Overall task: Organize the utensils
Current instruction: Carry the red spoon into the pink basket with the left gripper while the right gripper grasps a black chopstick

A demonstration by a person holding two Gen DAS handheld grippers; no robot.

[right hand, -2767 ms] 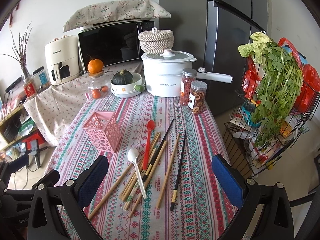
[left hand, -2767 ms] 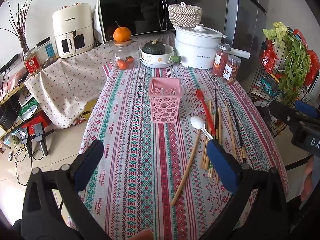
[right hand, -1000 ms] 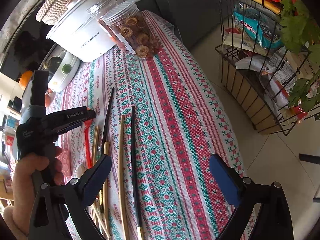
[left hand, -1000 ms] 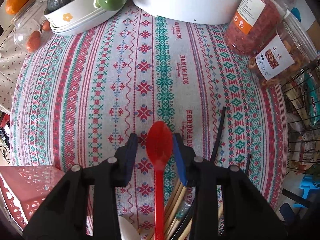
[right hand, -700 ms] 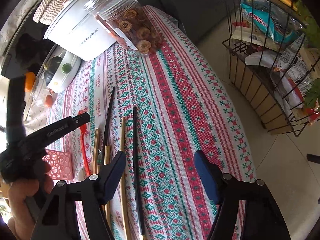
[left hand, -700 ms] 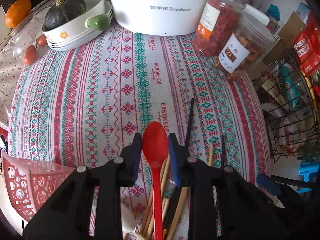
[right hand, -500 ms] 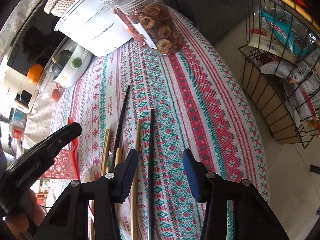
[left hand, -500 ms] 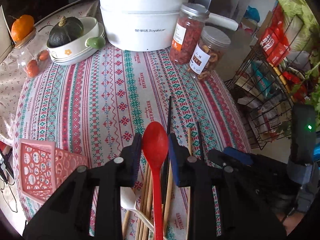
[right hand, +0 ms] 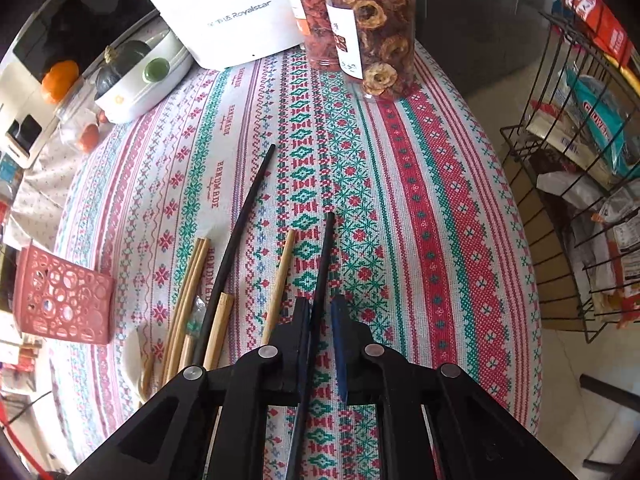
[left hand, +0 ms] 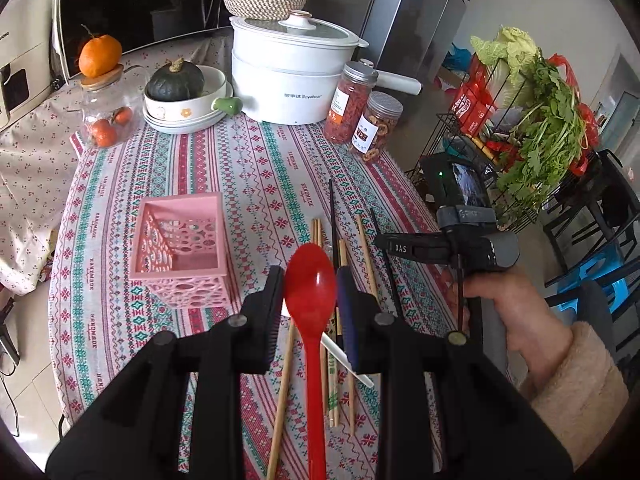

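carrying the red spoon (left hand: 310, 280) clamped in my left gripper (left hand: 310, 286); next, drop it into the pink basket (left hand: 182, 240), centre-left. right gripper (right hand: 320, 316) nearly closed around a black chopstick (right hand: 322, 264).

Red spoon (left hand: 310, 286), pink lattice basket (left hand: 182, 250), black chopstick (right hand: 322, 264) — all over a tablecloth (left hand: 256, 168) striped red, green and white — beside a white pot (left hand: 290, 80).

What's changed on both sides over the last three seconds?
The left gripper has closed on the red spoon and lifted it off the tablecloth. The right gripper came down and closed around a black chopstick, which still lies on the cloth. The pink basket and the wooden chopsticks have not moved.
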